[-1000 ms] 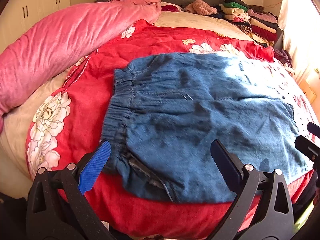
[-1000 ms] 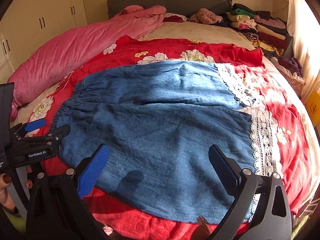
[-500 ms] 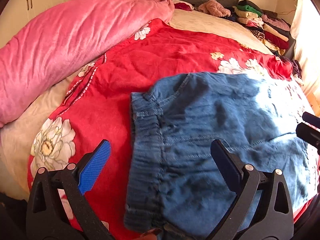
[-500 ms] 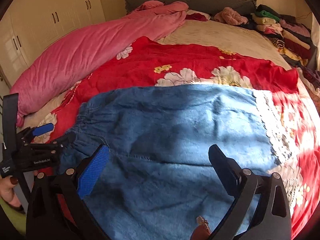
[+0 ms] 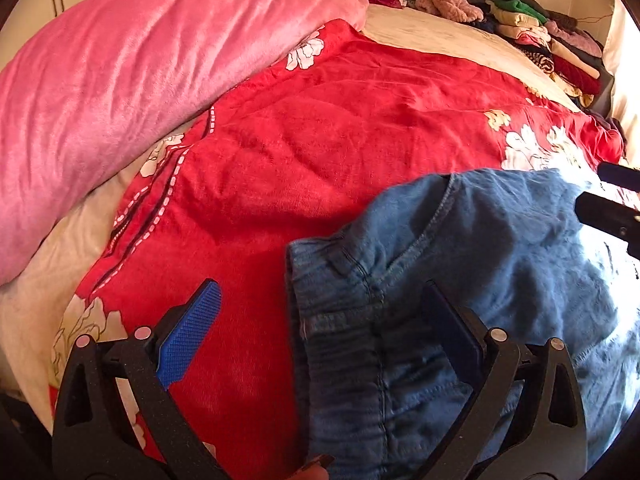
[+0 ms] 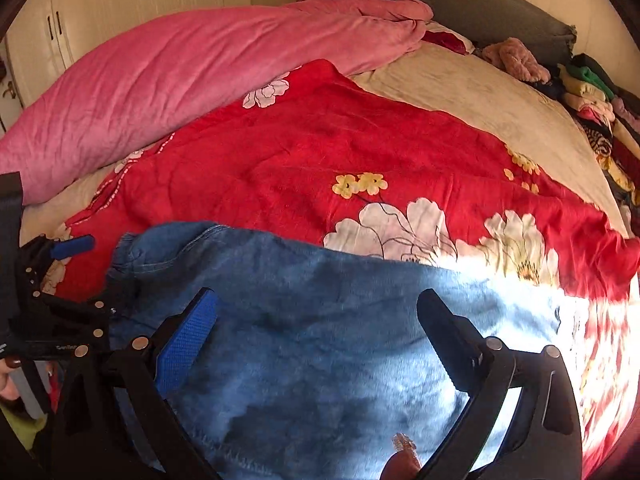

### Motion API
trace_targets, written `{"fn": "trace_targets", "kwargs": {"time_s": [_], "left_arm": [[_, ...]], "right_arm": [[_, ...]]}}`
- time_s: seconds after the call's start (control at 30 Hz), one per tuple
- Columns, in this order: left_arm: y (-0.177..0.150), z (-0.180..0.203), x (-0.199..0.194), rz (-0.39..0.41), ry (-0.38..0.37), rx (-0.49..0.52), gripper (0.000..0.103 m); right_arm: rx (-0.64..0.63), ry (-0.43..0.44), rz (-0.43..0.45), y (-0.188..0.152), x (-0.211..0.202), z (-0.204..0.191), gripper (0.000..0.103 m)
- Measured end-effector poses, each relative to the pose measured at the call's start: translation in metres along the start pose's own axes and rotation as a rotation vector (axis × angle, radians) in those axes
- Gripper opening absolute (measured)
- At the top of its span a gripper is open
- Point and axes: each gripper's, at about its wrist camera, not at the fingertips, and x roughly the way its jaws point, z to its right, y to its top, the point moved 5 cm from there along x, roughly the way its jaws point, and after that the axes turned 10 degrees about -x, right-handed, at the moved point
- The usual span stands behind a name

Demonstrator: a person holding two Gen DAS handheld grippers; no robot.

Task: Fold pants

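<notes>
Two tools, L [image 5: 320,330] & R [image 6: 318,330], both spread wide over denim pants [image 6: 320,320] on red floral bedspread [image 5: 340,140].

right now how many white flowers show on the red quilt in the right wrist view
3 large white flowers: one beside the pink duvet, two at the denim pants' far edge. More may be hidden underneath.

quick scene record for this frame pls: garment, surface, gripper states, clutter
garment: blue denim pants, elastic waistband toward the left gripper, spread on the bed
surface: red floral blanket
left gripper: jaws open, straddling the waistband edge, not clamped
right gripper: jaws open over the denim, not clamped
clutter: pink duvet along the left side; pile of folded clothes at the far right, by the grey headboard
</notes>
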Motion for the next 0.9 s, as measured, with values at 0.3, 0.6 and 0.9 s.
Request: {"fn": "trace_targets", "kwargs": {"time_s": [0.3,0.6,0.9], "left_arm": [[0.009,-0.001,0.023,-0.029,-0.023,0.022,0.094],[0.007,0.012,0.021,-0.003,-0.087,0.097,0.045],[0.002,0.018,-0.026,0.117,-0.144,0.154,0.029]], "right_arm": [[-0.08,-0.008,-0.065,0.018,0.045,0.0,0.099],[-0.152,-0.008,-0.145,0.018,0.081,0.0,0.099],[-0.176,0.027,-0.081,0.015,0.074,-0.006,0.071]]}}
